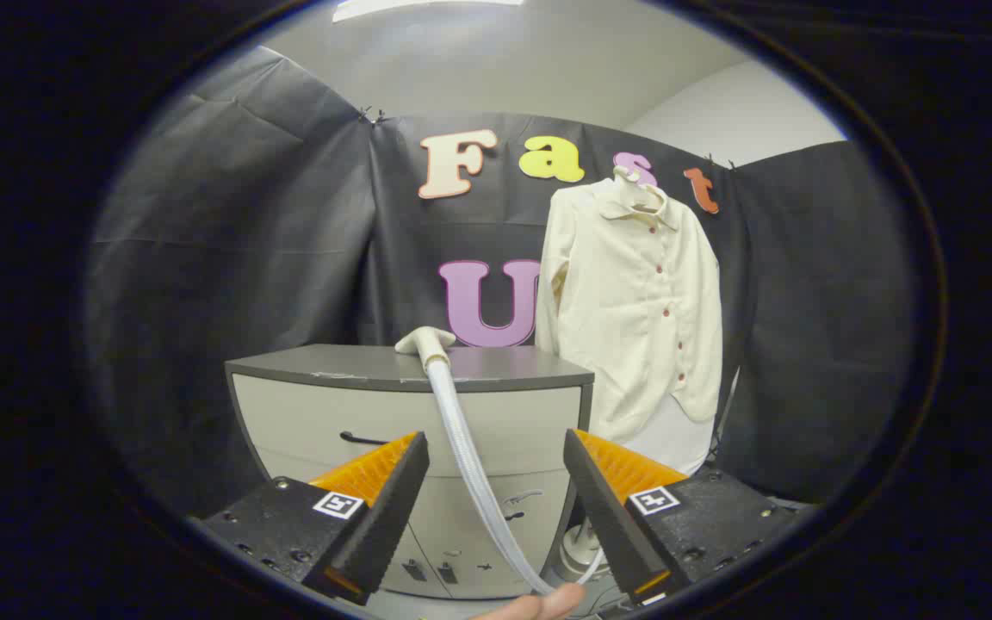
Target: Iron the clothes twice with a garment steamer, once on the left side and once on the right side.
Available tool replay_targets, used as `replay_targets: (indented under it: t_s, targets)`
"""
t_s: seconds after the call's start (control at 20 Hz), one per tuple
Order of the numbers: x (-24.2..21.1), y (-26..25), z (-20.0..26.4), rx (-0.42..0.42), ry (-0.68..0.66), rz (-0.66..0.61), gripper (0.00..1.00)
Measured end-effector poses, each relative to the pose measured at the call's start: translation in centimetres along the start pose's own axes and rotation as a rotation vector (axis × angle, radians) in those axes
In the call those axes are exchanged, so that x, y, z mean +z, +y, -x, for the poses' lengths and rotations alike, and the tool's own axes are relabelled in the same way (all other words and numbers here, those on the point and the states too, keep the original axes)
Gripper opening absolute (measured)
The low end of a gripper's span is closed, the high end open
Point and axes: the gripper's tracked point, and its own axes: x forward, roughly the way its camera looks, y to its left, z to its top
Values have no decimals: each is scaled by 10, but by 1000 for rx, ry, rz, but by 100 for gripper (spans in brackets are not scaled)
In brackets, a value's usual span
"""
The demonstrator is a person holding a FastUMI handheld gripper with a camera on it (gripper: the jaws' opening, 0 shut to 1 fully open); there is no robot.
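Tongs wide apart, steamer hose between, untouched.

A grey cabinet with drawers stands beyond the gripper, whose fingers are spread wide with nothing between them but the hose. On its top, near the back edge, lies the steamer head (its hose trails down the drawer fronts).
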Motion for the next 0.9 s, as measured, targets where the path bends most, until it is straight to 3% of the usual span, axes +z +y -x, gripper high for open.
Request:
replay_targets:
  t_s: [0.9]
  targets:
    - [15, 7, -1, 5, -31, -2, 96]
